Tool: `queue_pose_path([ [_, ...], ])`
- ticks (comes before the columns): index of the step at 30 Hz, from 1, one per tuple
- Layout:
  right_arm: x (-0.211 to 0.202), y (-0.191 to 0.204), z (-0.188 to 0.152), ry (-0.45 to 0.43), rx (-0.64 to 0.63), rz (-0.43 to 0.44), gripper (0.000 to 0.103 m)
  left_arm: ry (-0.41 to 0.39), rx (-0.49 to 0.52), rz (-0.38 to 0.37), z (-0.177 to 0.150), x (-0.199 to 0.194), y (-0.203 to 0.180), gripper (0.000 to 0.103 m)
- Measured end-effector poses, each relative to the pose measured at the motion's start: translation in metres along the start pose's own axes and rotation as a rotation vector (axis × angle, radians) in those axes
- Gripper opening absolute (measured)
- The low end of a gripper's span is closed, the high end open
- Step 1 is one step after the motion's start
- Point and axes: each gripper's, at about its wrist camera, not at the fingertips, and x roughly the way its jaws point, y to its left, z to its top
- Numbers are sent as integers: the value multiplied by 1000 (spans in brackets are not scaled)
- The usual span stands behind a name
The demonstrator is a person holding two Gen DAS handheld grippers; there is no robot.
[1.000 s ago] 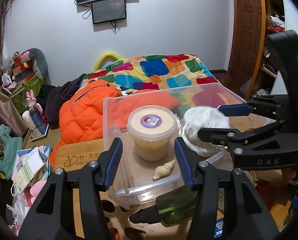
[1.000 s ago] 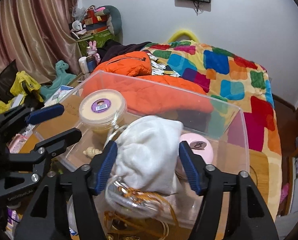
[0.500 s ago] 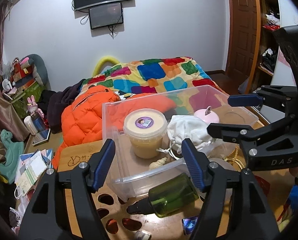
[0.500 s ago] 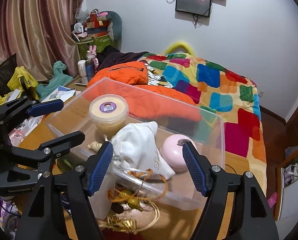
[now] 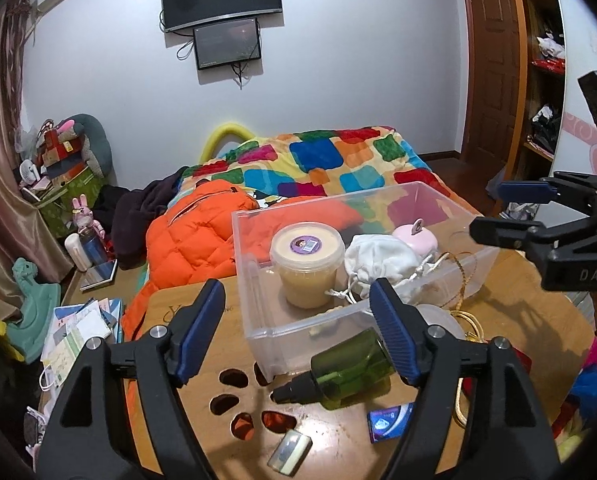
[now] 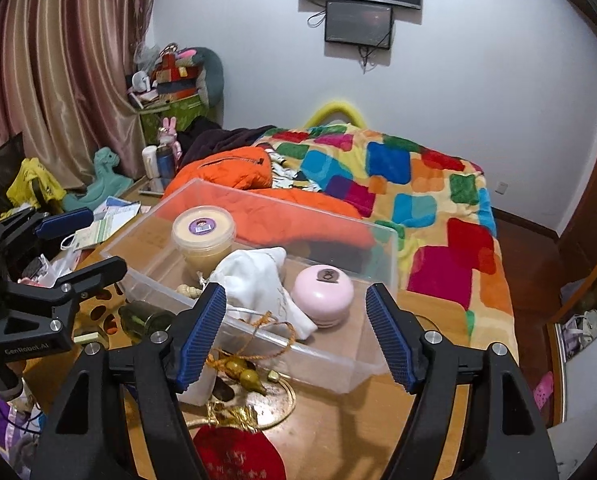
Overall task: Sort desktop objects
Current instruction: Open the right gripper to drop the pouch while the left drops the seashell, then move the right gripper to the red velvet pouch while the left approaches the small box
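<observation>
A clear plastic bin [image 5: 258, 336] [image 6: 338, 376] stands on the wooden table. In it are a lidded tub of beige paste [image 5: 307, 264] [image 6: 203, 236], a white drawstring pouch [image 5: 378, 264] [image 6: 258, 280], a pink round case [image 5: 414, 236] [image 6: 323, 294] and a small shell [image 6: 189, 290]. My left gripper [image 5: 298, 332] is open and empty, above a green spray bottle [image 5: 338, 376] lying in front of the bin. My right gripper [image 6: 296, 336] is open and empty, back from the bin, over a gold gourd charm with cord [image 6: 238, 372].
On the table lie a red pouch [image 6: 234, 456], a small blue box [image 5: 386, 422], a small metal lighter-like item [image 5: 290, 450] and a white lidded jar [image 5: 442, 320]. Paw-shaped cut-outs [image 5: 238, 404] pierce the table. A bed [image 5: 338, 164] with an orange jacket lies behind.
Both grippers have pulled back and up from the bin. The white pouch, between the right fingers a second ago, now lies in the bin, and the right gripper is empty.
</observation>
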Motion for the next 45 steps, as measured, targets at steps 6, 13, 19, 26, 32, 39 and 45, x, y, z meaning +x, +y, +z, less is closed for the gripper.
queue_pose_path([
  [6,-14,-5,-8,-12,22,-14,69,-11,-15,5,-6,-12,4,81],
  [13,-17,-4,-24,10,43,-3,70,-9,-20,20,-18,-25,8,85],
  [19,-21,-4,-43,27,68,4,81,6,-24,42,-33,-32,11,92],
  [26,-28,3,-64,32,85,-12,81,33,-20,56,-58,-36,10,95],
  [32,-24,8,-82,59,102,-18,81,86,-35,40,-79,-28,13,95],
  [39,-11,8,-102,118,164,5,81,115,-51,39,-91,-20,13,95],
  [45,-1,9,-116,151,187,9,81,98,-54,53,-95,-19,12,95],
])
